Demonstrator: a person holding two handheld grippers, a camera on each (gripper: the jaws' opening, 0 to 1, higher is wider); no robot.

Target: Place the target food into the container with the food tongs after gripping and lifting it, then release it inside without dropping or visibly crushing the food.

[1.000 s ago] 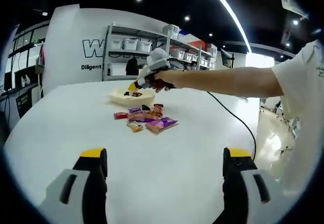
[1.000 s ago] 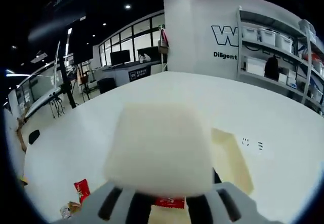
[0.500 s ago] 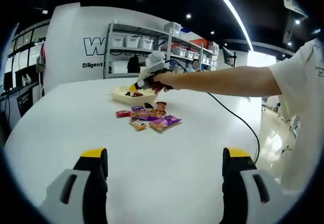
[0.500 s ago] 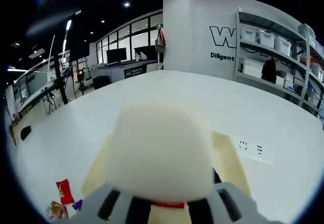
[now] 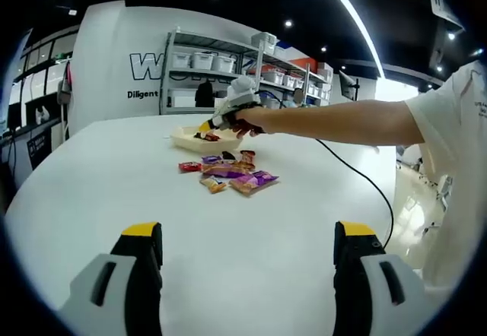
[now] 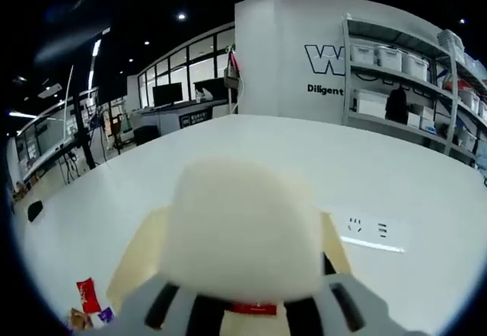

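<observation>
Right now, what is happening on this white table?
A person reaches the right gripper over a cream tray at the far side of the white table. A pile of snack packets lies before the tray. The left gripper hangs open, holding nothing, near the table's close edge.

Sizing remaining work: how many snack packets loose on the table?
6 visible, clustered beside the tray: red packet, purple, orange, large purple, two dark behind; overlaps may hide more.
</observation>
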